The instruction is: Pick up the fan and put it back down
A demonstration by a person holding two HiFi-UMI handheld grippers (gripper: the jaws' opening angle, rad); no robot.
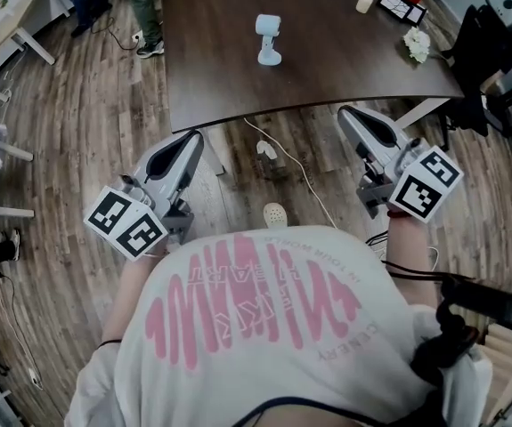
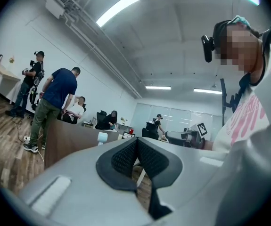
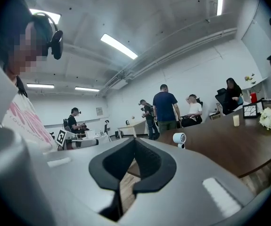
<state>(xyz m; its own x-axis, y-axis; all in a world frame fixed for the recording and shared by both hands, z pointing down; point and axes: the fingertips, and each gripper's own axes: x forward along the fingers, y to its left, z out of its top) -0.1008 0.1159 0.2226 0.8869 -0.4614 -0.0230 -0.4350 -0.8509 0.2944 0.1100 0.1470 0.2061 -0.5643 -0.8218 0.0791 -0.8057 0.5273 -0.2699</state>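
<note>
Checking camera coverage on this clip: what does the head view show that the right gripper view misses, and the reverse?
Only the head view: the marker cube on the right gripper and a shoe on the floor. Only the right gripper view: its jaws shut on nothing, a ceiling light, a seated person. Both: the fan standing on the dark table, with the candle and flowers.

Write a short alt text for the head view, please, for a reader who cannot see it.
A small white fan stands upright on a dark wooden table, untouched. Someone in a white shirt holds the left tongs and right tongs near the table's front edge, both shut and empty.
</note>
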